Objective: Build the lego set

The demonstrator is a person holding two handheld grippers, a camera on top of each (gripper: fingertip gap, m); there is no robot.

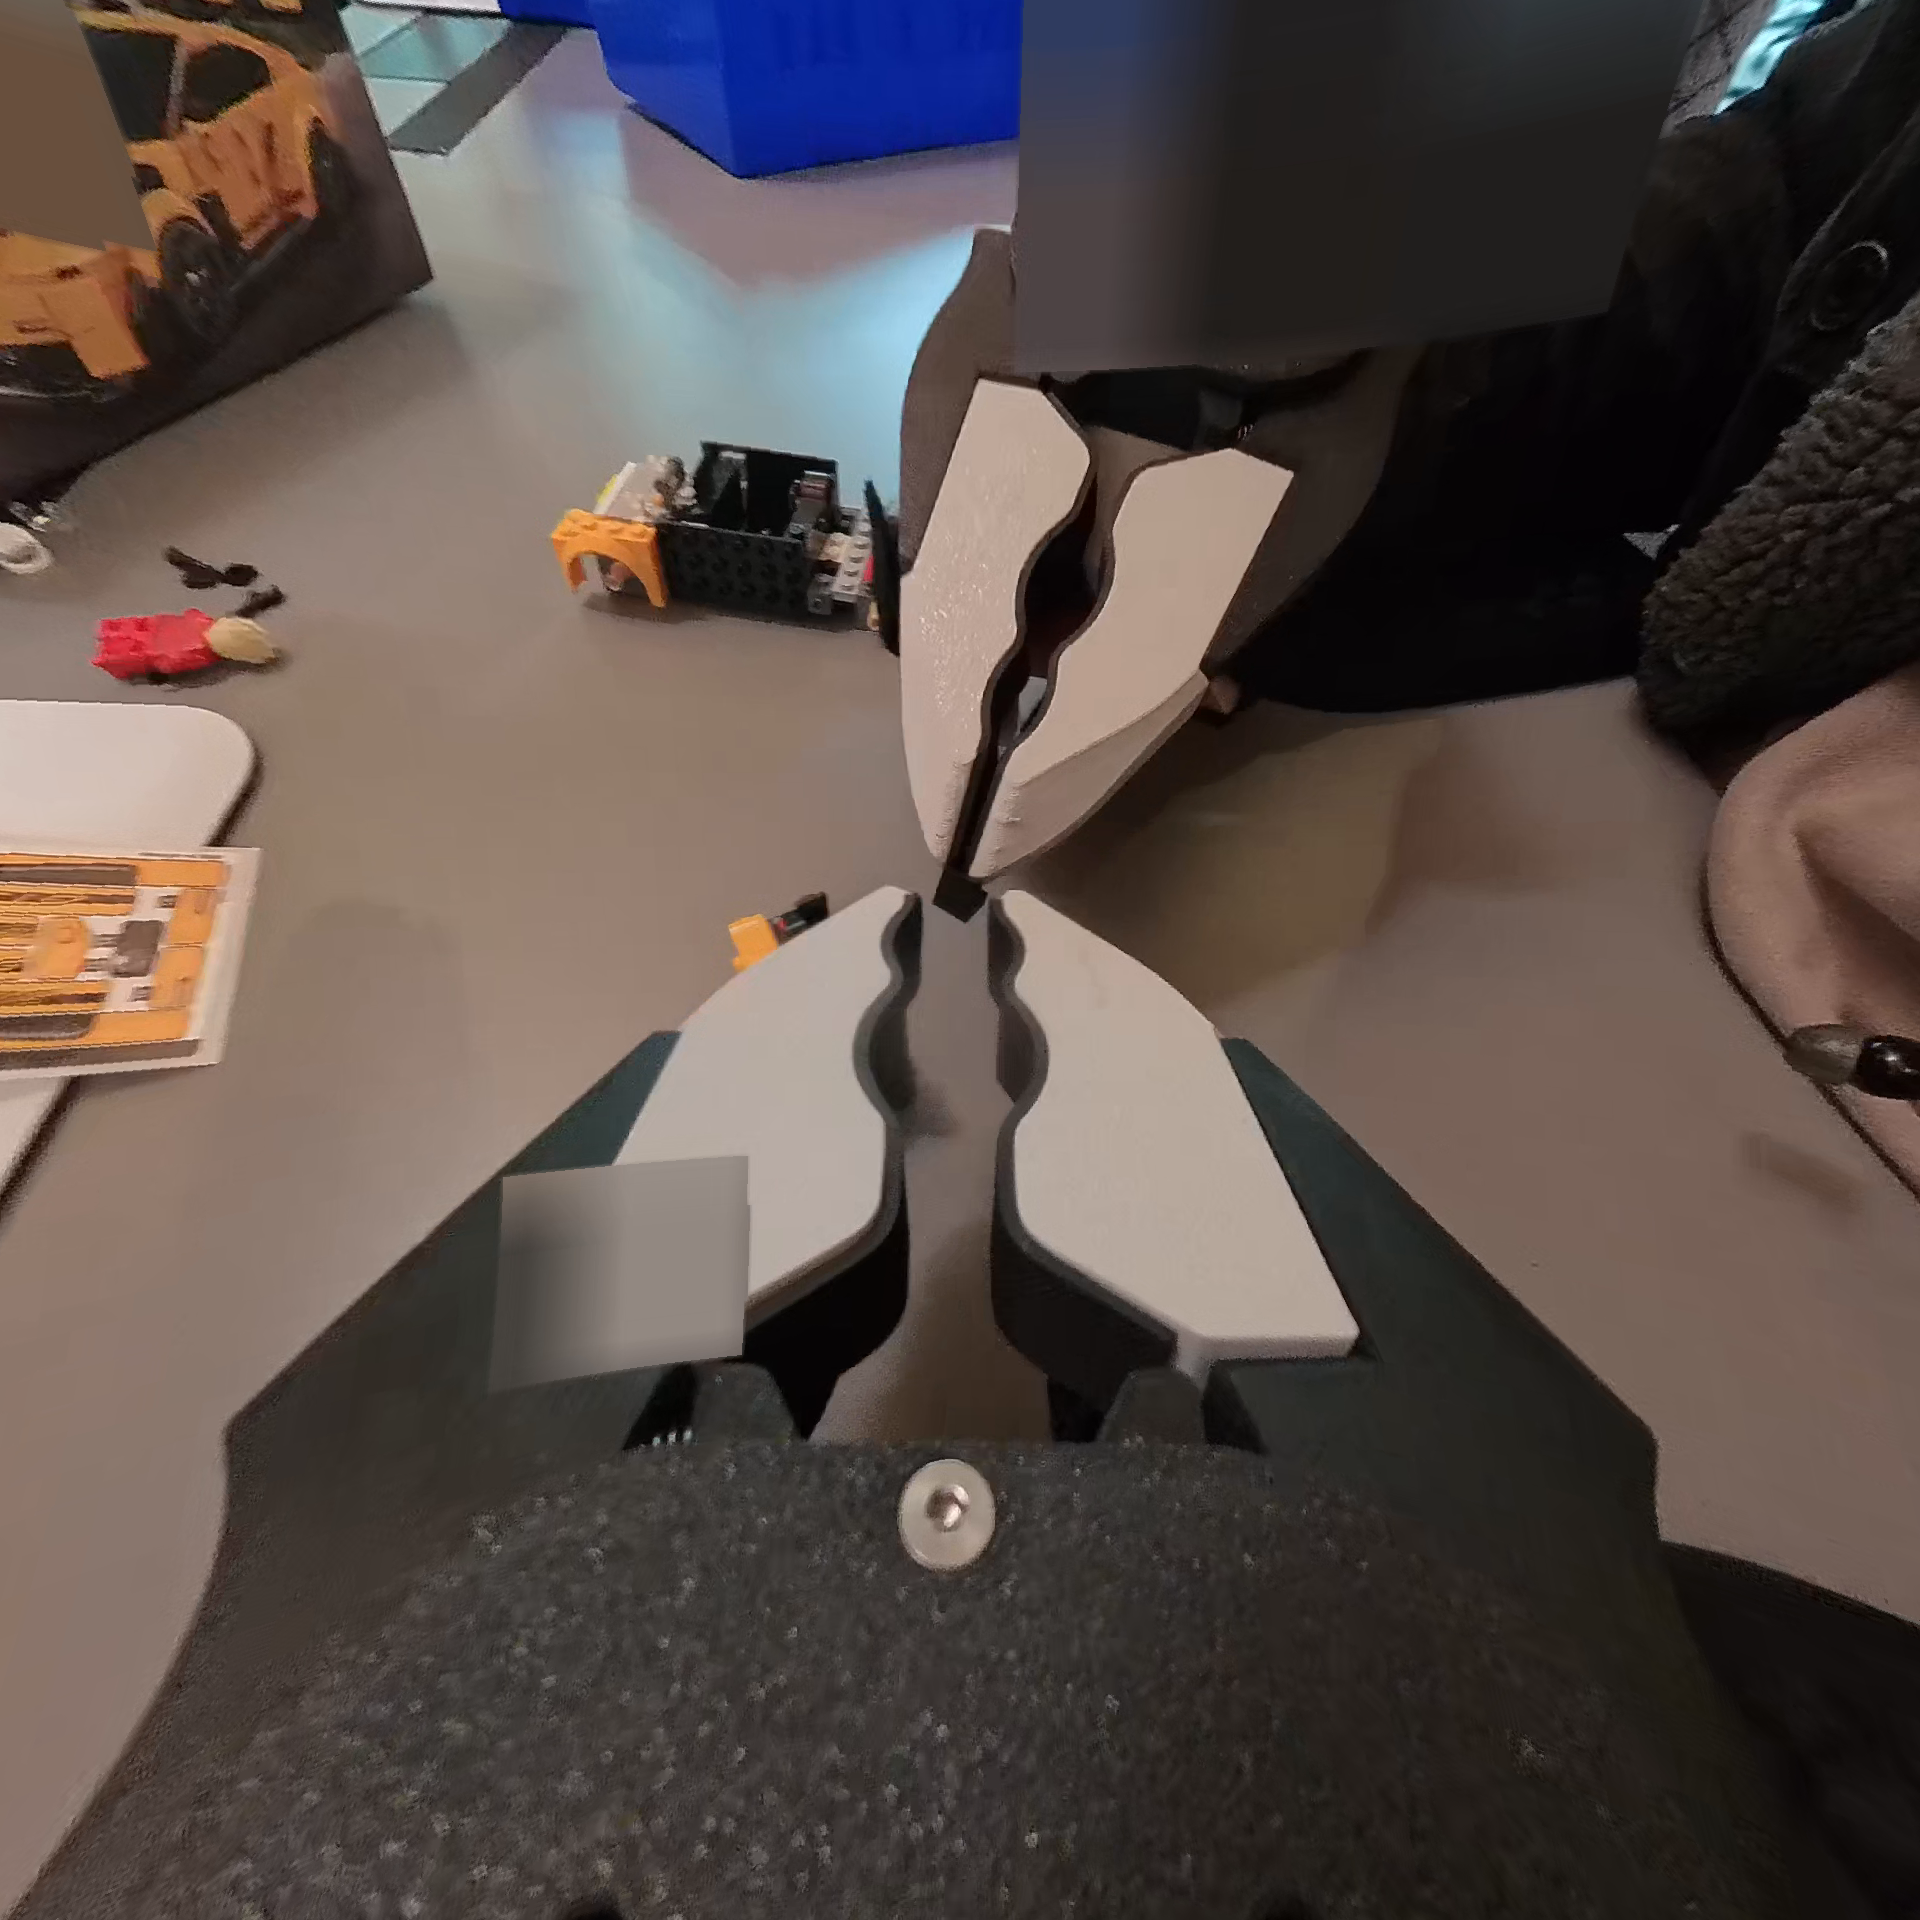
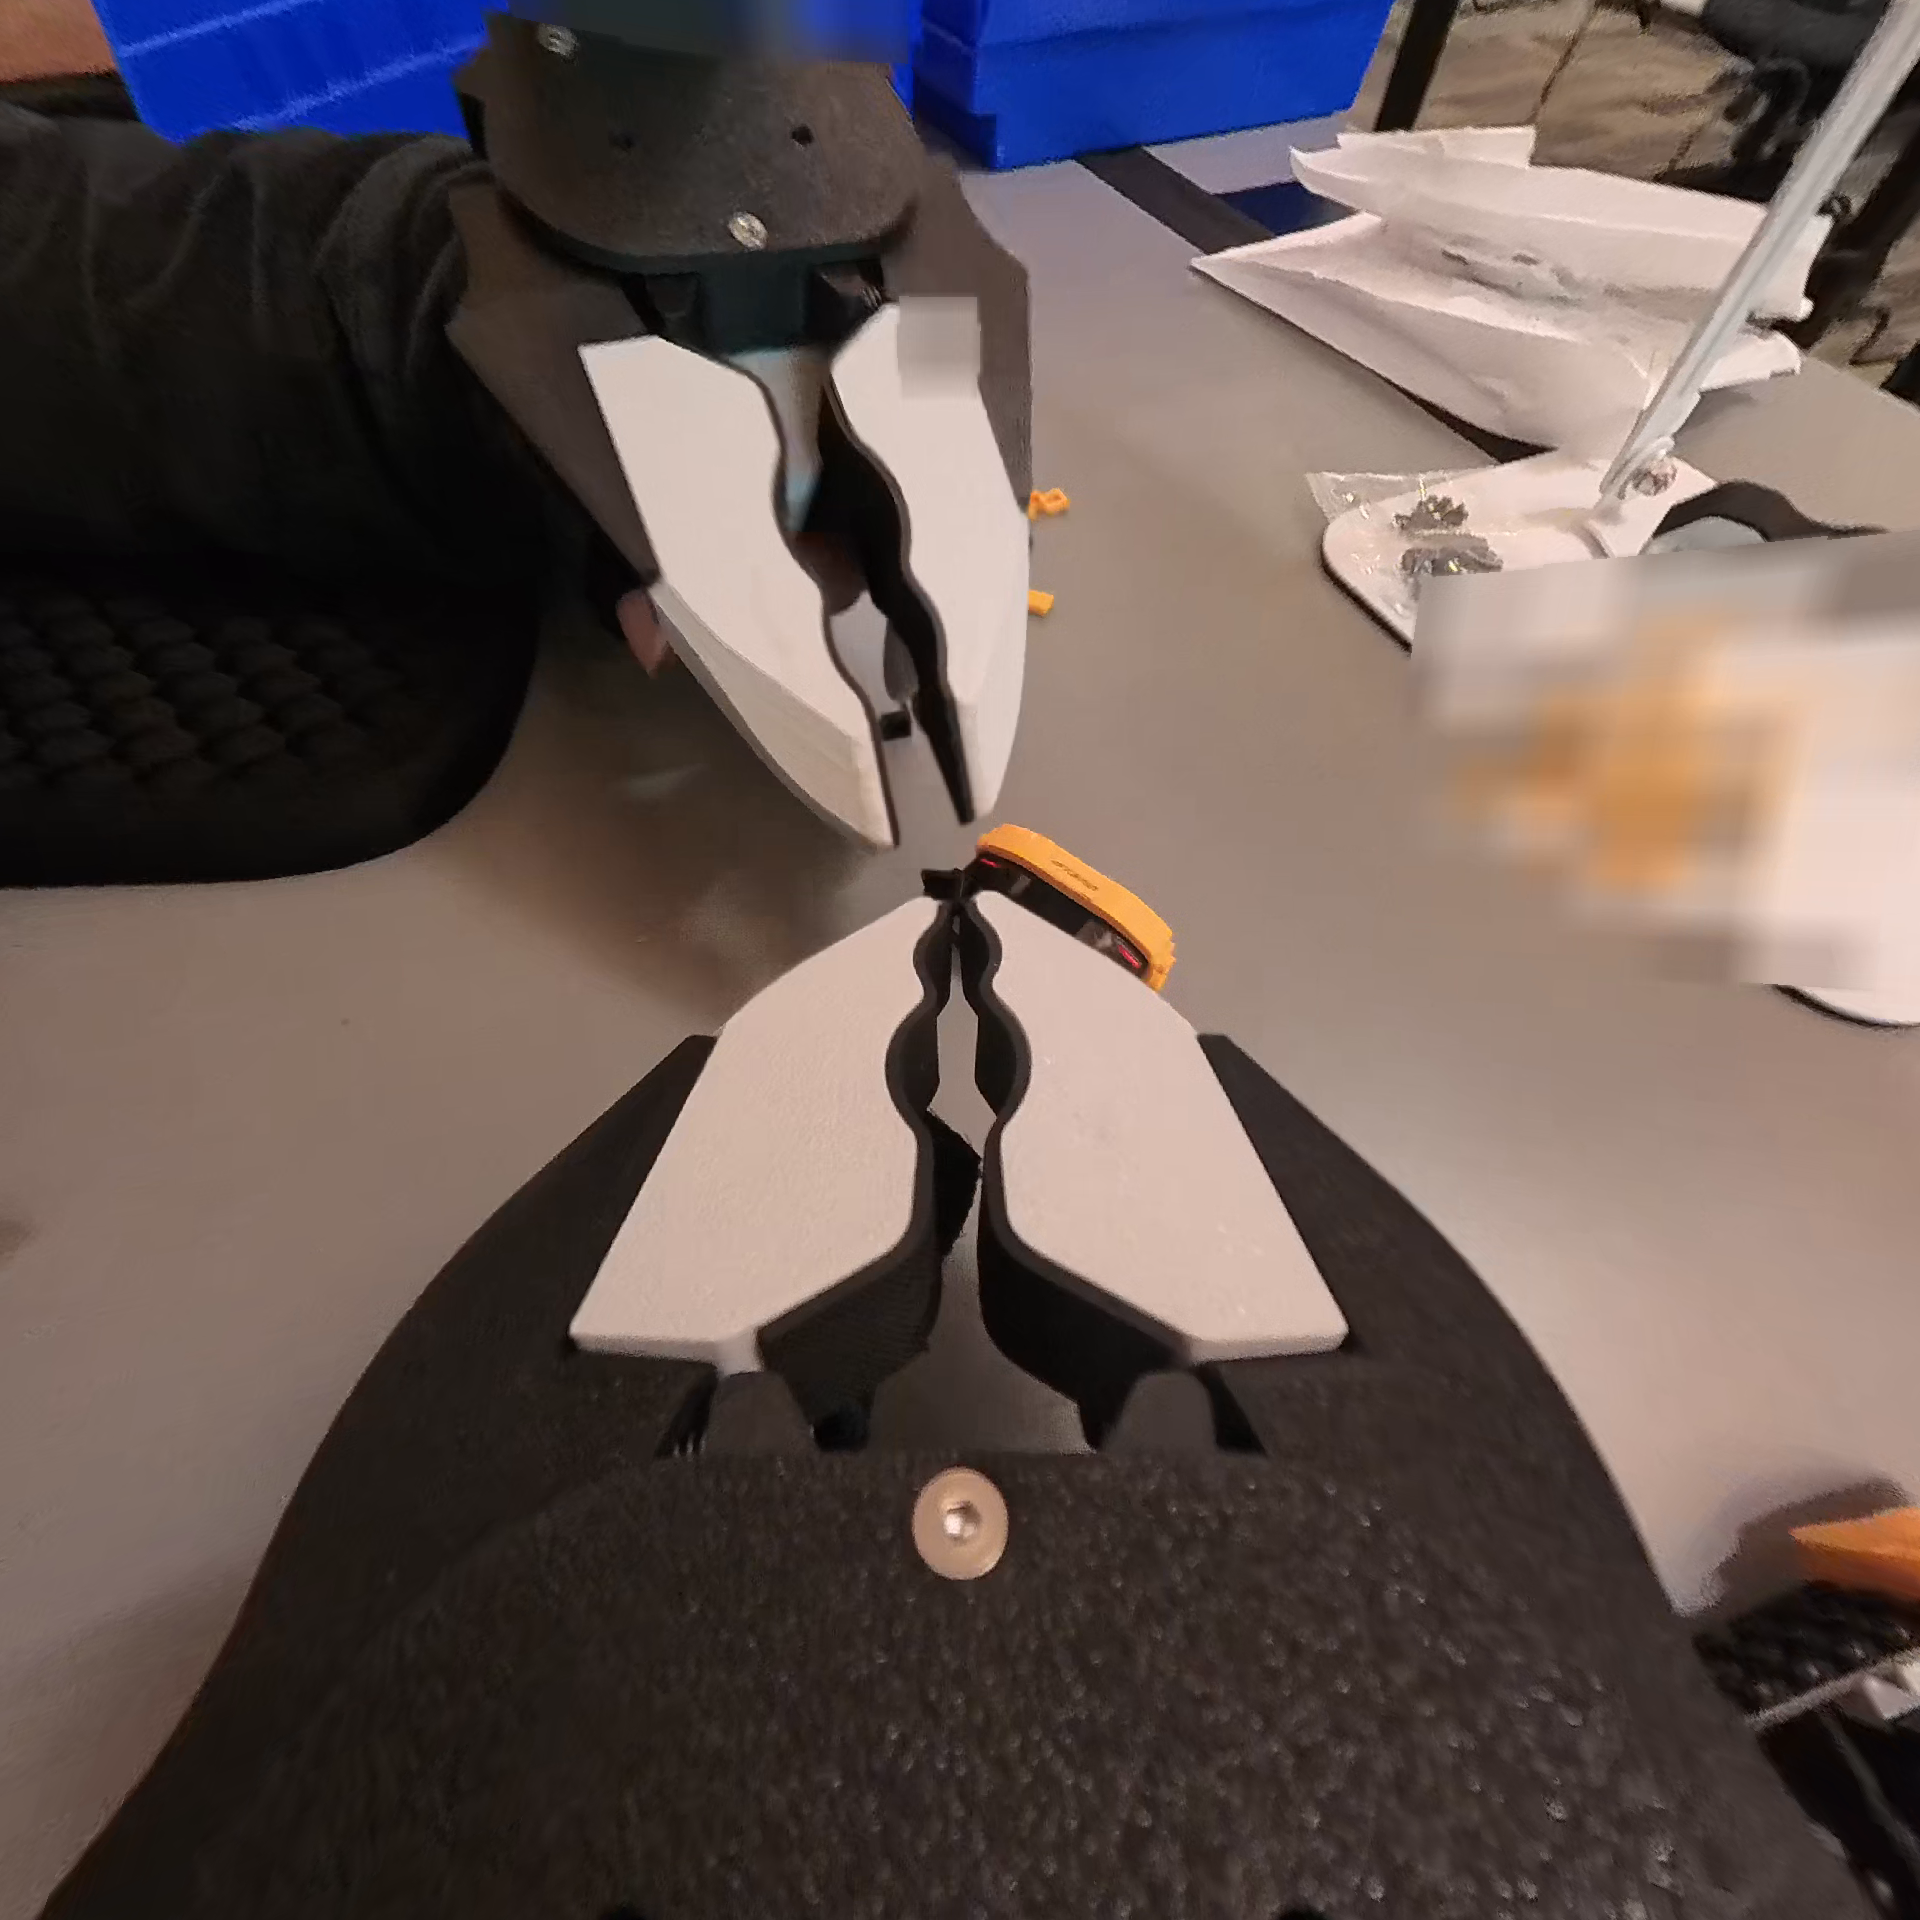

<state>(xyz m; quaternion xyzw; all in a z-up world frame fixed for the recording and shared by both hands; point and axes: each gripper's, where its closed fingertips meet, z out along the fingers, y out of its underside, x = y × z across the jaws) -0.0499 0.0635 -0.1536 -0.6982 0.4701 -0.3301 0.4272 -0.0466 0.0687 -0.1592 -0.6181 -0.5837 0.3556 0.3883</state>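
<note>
My right gripper [image 2: 951,902] is shut on a small black piece [image 2: 941,881] that sticks out past its tips. In the left wrist view the right gripper [image 1: 968,860] comes down from above and holds this black piece [image 1: 958,898] between the tips of my left gripper [image 1: 953,902]. The left gripper's jaws stand slightly apart and empty; it also shows in the right wrist view [image 2: 932,823], tip to tip with the right one. A small orange and black assembly [image 2: 1081,914] lies on the table beside the tips. The partly built car [image 1: 727,540] stands farther back.
The set's box [image 1: 208,208] stands at the far left, with a sticker sheet [image 1: 104,956] and a red piece [image 1: 177,644] near it. Blue bins [image 1: 810,73] are at the back. White paper bags [image 2: 1507,281] and a white stand base [image 2: 1455,540] lie to the right. A person's dark sleeve [image 1: 1558,468] rests on the table. My left and right fingertips are right by each other. My right tips are roughly 15 cm from the partly built car [image 1: 727,540]. It turns up in the right wrist view [image 2: 1825,1675] as well.
</note>
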